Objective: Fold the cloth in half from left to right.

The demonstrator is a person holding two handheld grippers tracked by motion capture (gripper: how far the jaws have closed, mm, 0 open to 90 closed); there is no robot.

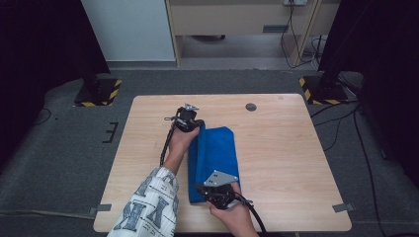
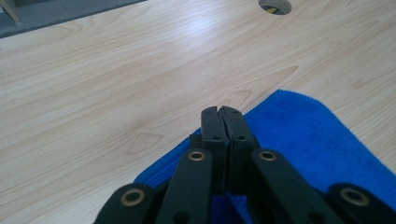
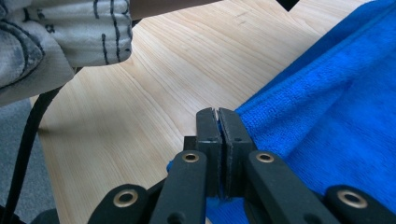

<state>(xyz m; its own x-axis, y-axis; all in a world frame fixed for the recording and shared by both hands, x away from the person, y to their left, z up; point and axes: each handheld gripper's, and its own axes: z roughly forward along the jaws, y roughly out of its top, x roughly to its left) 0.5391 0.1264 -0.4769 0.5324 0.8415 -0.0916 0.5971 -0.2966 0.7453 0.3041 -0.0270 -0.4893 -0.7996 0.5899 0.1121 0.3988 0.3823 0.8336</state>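
Note:
A blue towel point(image 1: 217, 148) lies folded into a long strip on the wooden table point(image 1: 286, 153), running from near to far. My left gripper point(image 1: 197, 125) is at the towel's far left corner, jaws shut with the blue cloth pinched at their base. In the left gripper view the left gripper point(image 2: 219, 112) sits over the towel point(image 2: 303, 135). My right gripper point(image 1: 201, 189) holds the near left corner. In the right gripper view the right gripper point(image 3: 215, 113) is shut, with the towel point(image 3: 327, 102) bunched around its jaws.
A round cable hole point(image 1: 251, 106) sits near the table's far edge, beyond the towel. A patterned sleeve point(image 1: 148, 202) crosses the near left of the table. Bare wood lies on both sides of the towel. Black stands with striped bases point(image 1: 99, 92) flank the table.

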